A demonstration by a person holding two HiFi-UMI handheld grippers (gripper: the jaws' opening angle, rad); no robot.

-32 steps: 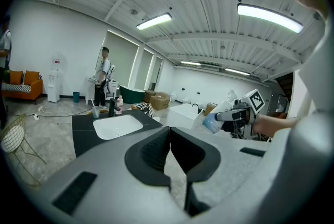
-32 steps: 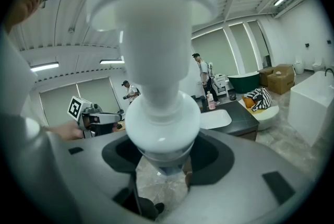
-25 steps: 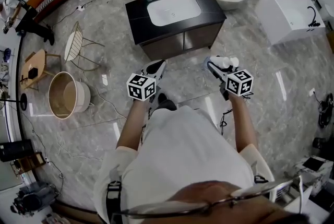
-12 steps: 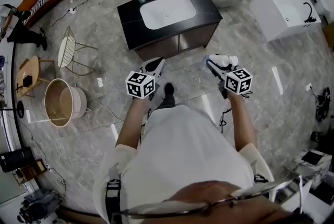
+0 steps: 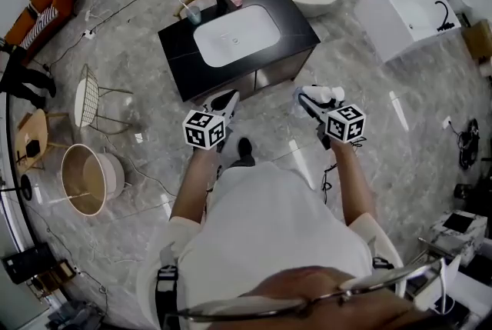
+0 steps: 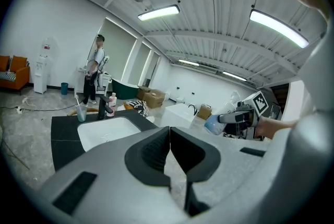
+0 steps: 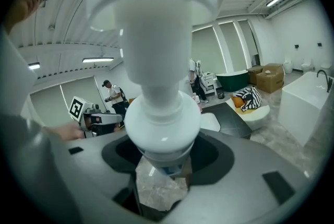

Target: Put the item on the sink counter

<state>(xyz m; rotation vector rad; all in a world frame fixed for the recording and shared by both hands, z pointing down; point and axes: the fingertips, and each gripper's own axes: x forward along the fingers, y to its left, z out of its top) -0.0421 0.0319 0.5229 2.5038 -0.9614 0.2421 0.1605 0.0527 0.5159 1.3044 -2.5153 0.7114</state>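
Head view: our right tool (image 5: 309,98) is clamped on a white bottle (image 5: 328,94), held in the air well short of the table (image 5: 178,53). Our left tool (image 5: 226,101) is clenched on nothing, also short of the table. Pickup looks done. Left to do: reach the table and set the bottle down on it. Versus a second ago, the table sits nearer our tools and the grip is unchanged.

A wire chair (image 5: 87,95) stands near a round tub (image 5: 114,173), white bathtub (image 5: 377,21) well apart.
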